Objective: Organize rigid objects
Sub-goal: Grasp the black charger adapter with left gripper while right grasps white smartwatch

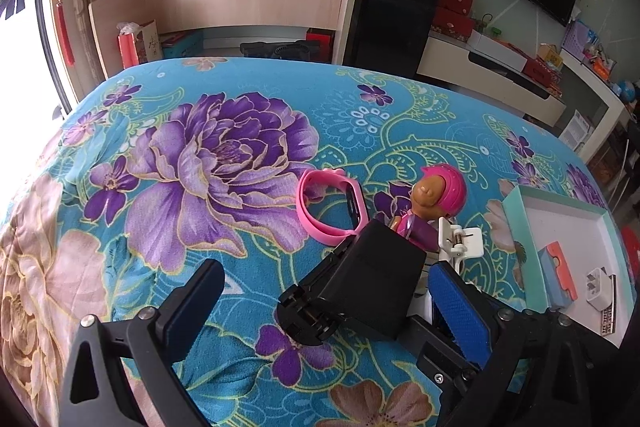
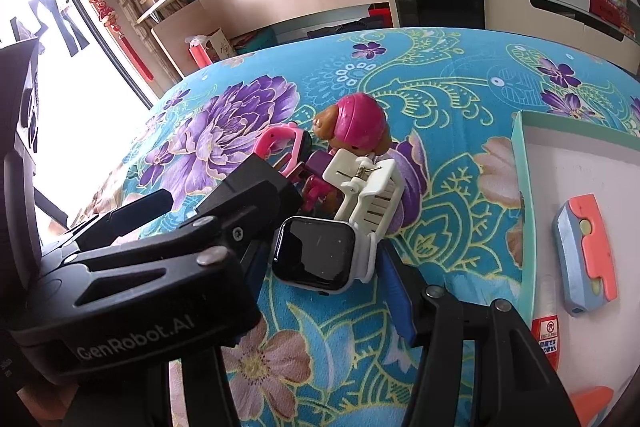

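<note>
While both tools crowd over the flowered table (image 1: 180, 155), the left gripper (image 1: 328, 279) has its jaws wide apart and clamps nothing. In the gap between them sits one black finger (image 1: 360, 287) of the right gripper (image 2: 324, 255), pushed in from the right-hand side. Just beyond the left jaws' tips lies a pink band (image 1: 328, 203), looped on the cloth. A toy dog (image 1: 436, 195) in a pink helmet stands to the right of the band, ahead of the left gripper's right-hand jaw. A white clip (image 1: 460, 239) leans against the toy's near side, between it and that jaw.

From the right wrist, the smartwatch (image 2: 316, 251), dark-faced with a white strap, lies flat between the right jaws. The right-hand blue pad (image 2: 396, 287) touches the strap. The left-hand pad is mostly hidden behind the left tool's black body, so the grip is hard to confirm, yet the jaws seem closed on the watch. Directly ahead of the jaws, the white clip touches the watch's far edge, with the toy dog and the pink band behind it.

Right of the right jaws, and apart from them, rests an open box (image 2: 520, 167) with a teal rim. Inside it lies a blue and orange piece (image 2: 584, 251), and the left wrist view shows a small white block (image 1: 598, 287) beside that.
</note>
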`<state>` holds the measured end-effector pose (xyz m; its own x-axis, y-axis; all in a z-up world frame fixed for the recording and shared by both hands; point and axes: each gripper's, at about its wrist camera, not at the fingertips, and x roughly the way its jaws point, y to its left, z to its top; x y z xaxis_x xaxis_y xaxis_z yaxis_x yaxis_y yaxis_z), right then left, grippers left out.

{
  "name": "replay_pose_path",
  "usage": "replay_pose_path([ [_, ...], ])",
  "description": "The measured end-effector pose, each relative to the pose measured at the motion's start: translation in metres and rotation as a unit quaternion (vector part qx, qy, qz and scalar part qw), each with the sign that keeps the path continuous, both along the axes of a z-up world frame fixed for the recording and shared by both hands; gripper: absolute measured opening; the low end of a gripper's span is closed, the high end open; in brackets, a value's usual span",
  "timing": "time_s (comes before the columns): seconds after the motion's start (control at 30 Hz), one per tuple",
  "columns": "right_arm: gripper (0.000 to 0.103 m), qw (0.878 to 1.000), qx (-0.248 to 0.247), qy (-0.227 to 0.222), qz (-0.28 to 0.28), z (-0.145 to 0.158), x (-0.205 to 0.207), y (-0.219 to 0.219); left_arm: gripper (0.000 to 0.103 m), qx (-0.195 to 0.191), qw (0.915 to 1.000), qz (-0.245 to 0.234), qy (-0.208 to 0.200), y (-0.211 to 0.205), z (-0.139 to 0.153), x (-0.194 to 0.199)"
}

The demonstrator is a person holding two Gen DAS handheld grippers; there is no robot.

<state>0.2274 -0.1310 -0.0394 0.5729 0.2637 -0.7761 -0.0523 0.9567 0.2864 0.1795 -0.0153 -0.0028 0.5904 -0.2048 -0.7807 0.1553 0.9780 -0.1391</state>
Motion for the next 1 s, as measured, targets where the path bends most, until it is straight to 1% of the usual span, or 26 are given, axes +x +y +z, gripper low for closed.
replay_pose_path([
  [0.07, 0.058, 1.0, -0.001, 0.001, 0.0, 0.0, 0.0, 0.0, 0.103, 0.002, 1.0, -0.002, 0.002, -0.003, -0.001, 0.001],
  [0.17, 0.058, 1.0, 0.001, 0.003, 0.0, -0.001, 0.0, 0.0, 0.102, -0.004, 1.0, -0.002, 0.006, -0.003, -0.002, 0.002],
  [0.23, 0.058, 1.0, 0.002, 0.003, 0.0, -0.001, 0.0, -0.001, 0.092, -0.01, 0.9999, -0.001, 0.011, -0.001, -0.003, 0.002],
  [0.3, 0.058, 1.0, 0.003, 0.003, 0.0, 0.0, 0.0, -0.001, 0.086, -0.021, 0.9996, -0.001, 0.017, 0.001, -0.004, 0.003],
  [0.37, 0.057, 1.0, 0.005, 0.004, -0.002, 0.0, -0.001, -0.002, 0.08, -0.023, 0.9995, 0.002, 0.022, 0.003, -0.005, 0.003],
  [0.43, 0.057, 1.0, 0.007, 0.006, -0.002, -0.001, 0.0, -0.003, 0.071, -0.028, 0.9992, 0.007, 0.027, 0.006, -0.006, 0.003],
  [0.5, 0.057, 1.0, 0.004, 0.006, -0.001, -0.001, -0.001, -0.002, 0.067, -0.033, 0.9989, 0.011, 0.031, 0.009, -0.007, 0.003],
  [0.67, 0.057, 1.0, 0.005, 0.005, -0.001, -0.001, -0.001, -0.002, 0.066, -0.04, 0.9981, 0.029, 0.035, 0.019, -0.008, 0.002],
  [0.73, 0.057, 1.0, 0.008, 0.006, -0.004, -0.001, -0.001, -0.005, 0.055, -0.042, 0.9977, 0.039, 0.036, 0.024, -0.008, 0.001],
  [0.83, 0.057, 1.0, 0.01, 0.007, -0.008, 0.0, -0.001, -0.007, 0.053, -0.06, 0.9965, 0.046, 0.037, 0.031, -0.007, 0.001],
  [1.0, 0.057, 1.0, 0.008, 0.007, -0.008, 0.0, -0.001, -0.006, 0.053, -0.069, 0.9955, 0.053, 0.039, 0.035, -0.007, 0.0],
])
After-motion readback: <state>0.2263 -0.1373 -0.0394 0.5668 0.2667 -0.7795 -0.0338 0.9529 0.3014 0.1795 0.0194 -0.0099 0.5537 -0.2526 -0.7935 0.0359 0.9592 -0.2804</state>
